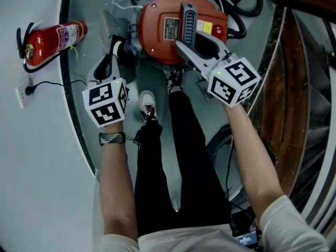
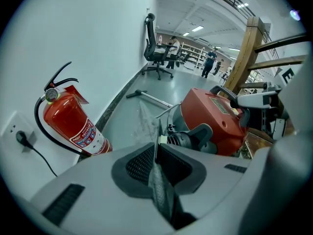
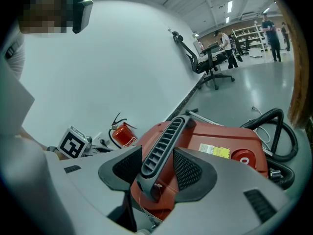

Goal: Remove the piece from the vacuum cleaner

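Observation:
A red vacuum cleaner (image 1: 163,35) stands on the grey floor in front of my feet, with a grey ribbed handle (image 1: 188,22) across its top. My right gripper (image 1: 182,44) is shut on that handle (image 3: 164,141), its two pads on either side of the handle's near end. My left gripper (image 1: 116,50) is at the vacuum's left side, beside its black hose port (image 2: 188,138). It is shut on a thin translucent sheet (image 2: 146,121), which rises from the jaws toward that port. What the sheet's far end joins is unclear.
A red fire extinguisher (image 1: 52,41) leans against the white wall on the left, near a socket with a black plug (image 1: 29,90). A black hose (image 1: 247,4) coils behind the vacuum. A wooden structure (image 1: 299,88) stands on the right. A shoe (image 1: 148,105) is just below the vacuum.

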The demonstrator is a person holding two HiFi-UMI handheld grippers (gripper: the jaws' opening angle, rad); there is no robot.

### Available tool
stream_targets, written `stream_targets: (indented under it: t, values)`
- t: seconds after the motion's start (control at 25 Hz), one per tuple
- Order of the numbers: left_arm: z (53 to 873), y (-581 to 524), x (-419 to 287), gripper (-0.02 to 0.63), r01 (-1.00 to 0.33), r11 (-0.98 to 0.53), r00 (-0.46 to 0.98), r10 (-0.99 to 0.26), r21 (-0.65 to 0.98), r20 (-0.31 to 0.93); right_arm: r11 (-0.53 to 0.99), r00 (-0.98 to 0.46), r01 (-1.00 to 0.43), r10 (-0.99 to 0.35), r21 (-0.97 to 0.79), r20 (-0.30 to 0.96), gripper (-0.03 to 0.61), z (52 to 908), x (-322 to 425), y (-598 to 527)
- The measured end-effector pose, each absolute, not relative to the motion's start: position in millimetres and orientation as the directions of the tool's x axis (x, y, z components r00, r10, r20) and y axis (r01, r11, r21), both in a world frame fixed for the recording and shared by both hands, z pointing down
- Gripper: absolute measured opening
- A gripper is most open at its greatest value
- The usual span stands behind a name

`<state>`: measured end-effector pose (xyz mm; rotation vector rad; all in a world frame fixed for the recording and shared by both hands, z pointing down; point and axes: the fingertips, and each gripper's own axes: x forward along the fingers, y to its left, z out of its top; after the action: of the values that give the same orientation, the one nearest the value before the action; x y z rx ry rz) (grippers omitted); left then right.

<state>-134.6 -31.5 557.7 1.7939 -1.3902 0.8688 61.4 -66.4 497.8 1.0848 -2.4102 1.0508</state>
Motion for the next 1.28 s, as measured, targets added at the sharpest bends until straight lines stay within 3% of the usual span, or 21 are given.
stream_targets:
  t: [1.28]
  values:
    - [557.6, -30.3, -140.4, 0.04, -0.977, -0.161, 0.202, -0.521, 0.137, 0.83, 0.457, -0.684, -0.729, -0.504, -0.509, 0.527, 0.207, 498.1, 60.5, -65.9]
